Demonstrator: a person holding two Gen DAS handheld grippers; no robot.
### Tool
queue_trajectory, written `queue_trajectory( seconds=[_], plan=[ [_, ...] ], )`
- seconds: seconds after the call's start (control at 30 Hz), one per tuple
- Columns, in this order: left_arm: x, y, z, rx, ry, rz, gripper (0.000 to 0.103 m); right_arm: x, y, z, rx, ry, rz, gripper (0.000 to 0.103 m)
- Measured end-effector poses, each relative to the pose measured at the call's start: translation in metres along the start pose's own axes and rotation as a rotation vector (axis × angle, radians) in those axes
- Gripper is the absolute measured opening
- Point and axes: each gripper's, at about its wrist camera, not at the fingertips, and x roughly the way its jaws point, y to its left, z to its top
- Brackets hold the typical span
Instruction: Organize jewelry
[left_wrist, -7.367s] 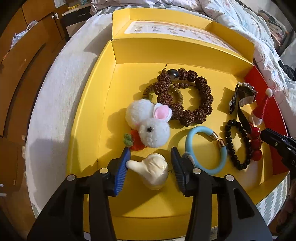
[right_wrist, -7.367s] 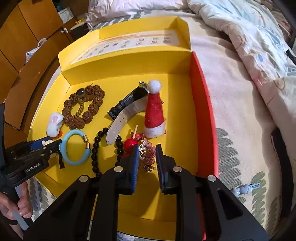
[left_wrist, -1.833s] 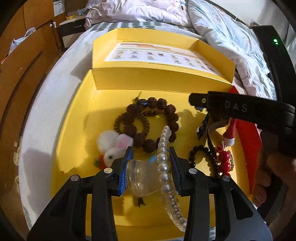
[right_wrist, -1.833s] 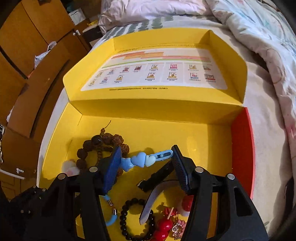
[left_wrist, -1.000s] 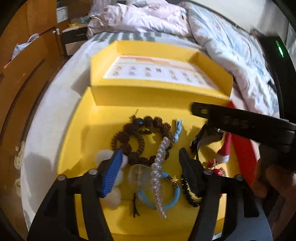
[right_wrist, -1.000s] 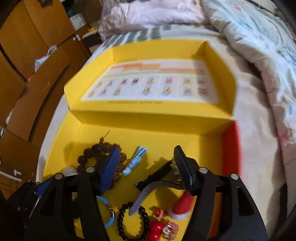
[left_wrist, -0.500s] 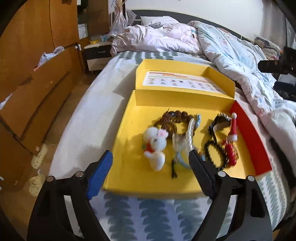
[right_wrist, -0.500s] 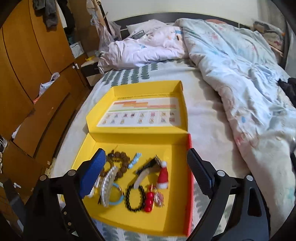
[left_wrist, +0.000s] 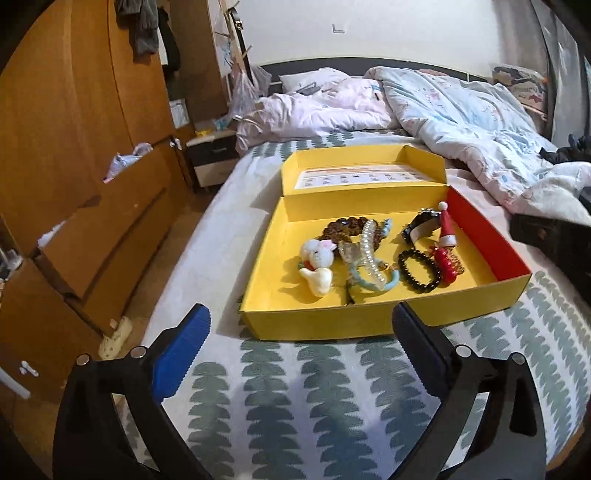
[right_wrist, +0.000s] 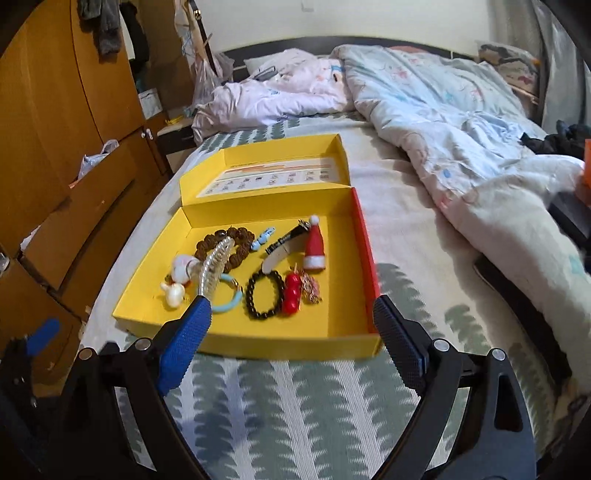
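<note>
Both grippers, left gripper (left_wrist: 299, 341) and right gripper (right_wrist: 291, 334), gape wide (nothing held), frame-bottom, short of yellow box (left_wrist: 325, 321) front wall.

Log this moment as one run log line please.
left gripper: open, empty | right gripper: open, empty | yellow box: on bed, lid open | pearl hair clip: in box

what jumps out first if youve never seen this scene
The open bright yellow cardboard box with one red side wall, lying on the leaf-patterned bedsheet, draws the eye first. Inside it sits a jumble: a white pompom bunny, a pearl-lined clear hair claw and a small red Santa hat. Both tools, left and right, hang open and empty before it.
</note>
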Motion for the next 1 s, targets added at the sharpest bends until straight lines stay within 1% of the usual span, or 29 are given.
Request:
queue_trajectory(
  seconds=[0.07,0.13,0.2,0.23,0.3,0.37,0.47,0.57,0.73,1.0],
  plan=[
    [0.000,0.002,-0.005,-0.015,0.012,-0.008,0.098,-0.002,-0.001,-0.011,0.001,0.002,-0.011,0.090],
    [0.001,0.004,-0.009,-0.043,0.028,-0.040,0.098,-0.003,0.001,-0.017,-0.014,-0.006,-0.015,0.090],
    [0.001,0.003,-0.012,-0.051,0.030,-0.041,0.098,-0.002,0.002,-0.023,-0.033,-0.017,-0.050,0.090],
    [0.000,0.002,-0.013,-0.047,0.028,-0.046,0.098,-0.002,0.005,-0.024,-0.045,-0.018,-0.057,0.090],
    [-0.001,-0.002,-0.015,-0.030,0.029,-0.058,0.098,0.003,0.011,-0.028,-0.086,-0.004,-0.038,0.090],
    [-0.003,-0.005,-0.019,-0.015,0.023,-0.077,0.098,0.004,0.013,-0.032,-0.098,-0.007,-0.036,0.090],
    [-0.007,-0.009,-0.020,0.007,0.007,-0.061,0.098,0.002,0.014,-0.036,-0.118,-0.033,-0.031,0.090],
    [-0.007,-0.012,-0.023,0.018,0.014,-0.074,0.098,0.002,0.011,-0.037,-0.118,-0.060,-0.048,0.090],
    [0.000,-0.019,-0.028,0.035,0.048,-0.083,0.098,0.011,0.005,-0.039,-0.089,-0.040,-0.026,0.090],
    [0.008,-0.018,-0.032,0.034,0.081,-0.082,0.098,0.018,0.008,-0.042,-0.103,-0.033,-0.012,0.090]
  ],
)
